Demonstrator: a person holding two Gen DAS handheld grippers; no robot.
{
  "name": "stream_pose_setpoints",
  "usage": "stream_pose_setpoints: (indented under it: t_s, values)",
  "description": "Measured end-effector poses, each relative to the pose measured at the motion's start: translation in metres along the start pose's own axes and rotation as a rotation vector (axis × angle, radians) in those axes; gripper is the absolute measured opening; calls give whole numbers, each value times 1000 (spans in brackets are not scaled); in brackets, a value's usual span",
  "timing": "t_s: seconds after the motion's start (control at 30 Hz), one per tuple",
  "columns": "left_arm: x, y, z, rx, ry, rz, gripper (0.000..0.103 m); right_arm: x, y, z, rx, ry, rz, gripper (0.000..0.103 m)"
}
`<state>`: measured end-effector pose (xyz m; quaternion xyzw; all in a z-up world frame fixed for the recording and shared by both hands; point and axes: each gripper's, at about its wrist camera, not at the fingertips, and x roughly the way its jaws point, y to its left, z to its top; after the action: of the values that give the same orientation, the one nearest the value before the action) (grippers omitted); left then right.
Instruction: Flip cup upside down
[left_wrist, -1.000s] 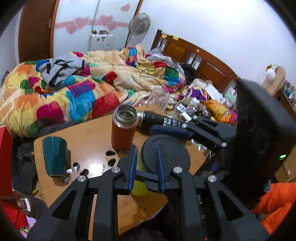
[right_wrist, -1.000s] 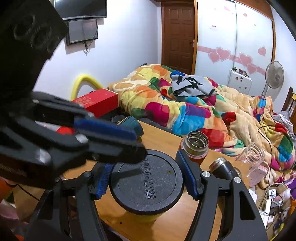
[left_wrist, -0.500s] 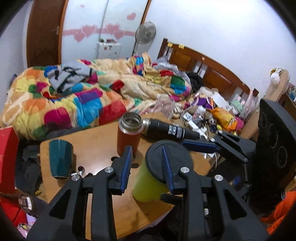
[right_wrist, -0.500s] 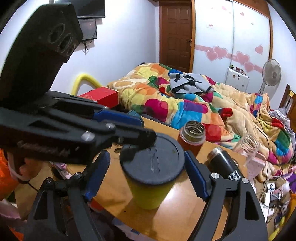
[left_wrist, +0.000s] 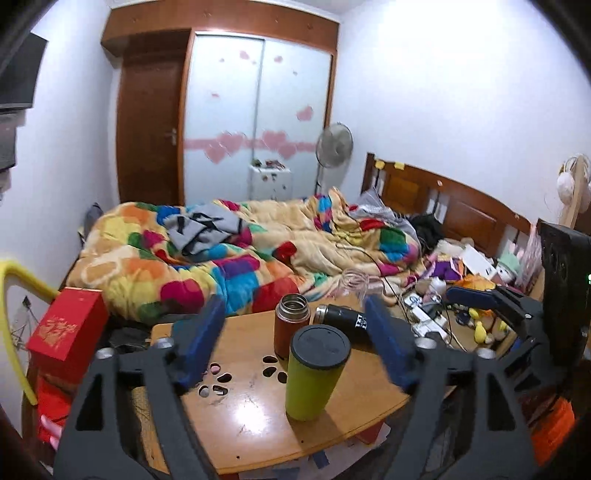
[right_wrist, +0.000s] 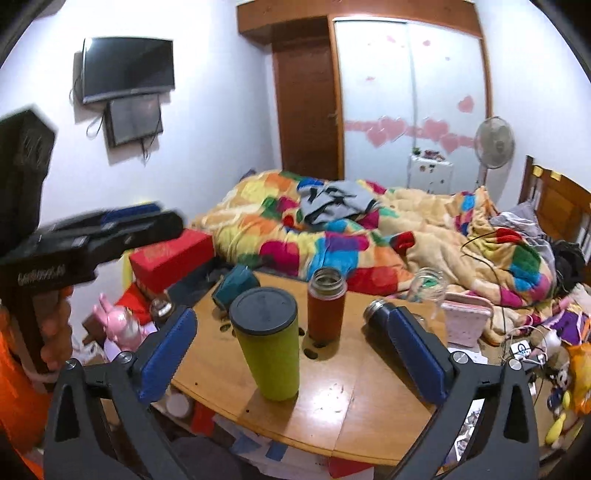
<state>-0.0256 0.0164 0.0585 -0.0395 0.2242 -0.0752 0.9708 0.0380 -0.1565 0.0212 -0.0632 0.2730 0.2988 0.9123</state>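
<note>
A lime-green cup (left_wrist: 312, 376) stands on the wooden table (left_wrist: 255, 413) with its dark flat end up; it also shows in the right wrist view (right_wrist: 267, 341). My left gripper (left_wrist: 295, 345) is open and empty, drawn back from the cup, which shows between its fingers. My right gripper (right_wrist: 293, 356) is open and empty too, its blue pads wide on either side of the cup and short of it. The left gripper shows at the left of the right wrist view (right_wrist: 110, 230), held in a hand.
A red open flask (right_wrist: 327, 304) stands behind the cup. A black bottle (left_wrist: 341, 319) lies on its side beside it. A teal mug (right_wrist: 236, 286) lies at the table's far left. A clear glass jar (right_wrist: 424, 286) and the bed (left_wrist: 240, 258) lie beyond.
Both grippers opened, let go of the green cup and pulled back and up from it. The cup now stands alone on the table.
</note>
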Motion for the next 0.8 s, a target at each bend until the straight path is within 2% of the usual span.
stream_pose_setpoints:
  t_s: [0.03,0.1,0.3,0.47,0.8]
  values:
    - [-6,-1,-1,-8,-15,8,97,-8,-1,0,11,-12,-7,103]
    - [-20,-5,-5,-20,-56,48,102,-20,-2,1,28,-30,-20,103]
    - [-37,-17,-22,-20,-78,119,103,-42,-2,-7,69,-49,-64,103]
    - [-43,-21,-31,-37,-95,129,103,-52,3,-16,70,-64,-101,103]
    - [-42,-29,-39,-22,-101,145,103,-55,-4,-17,99,-71,-100,103]
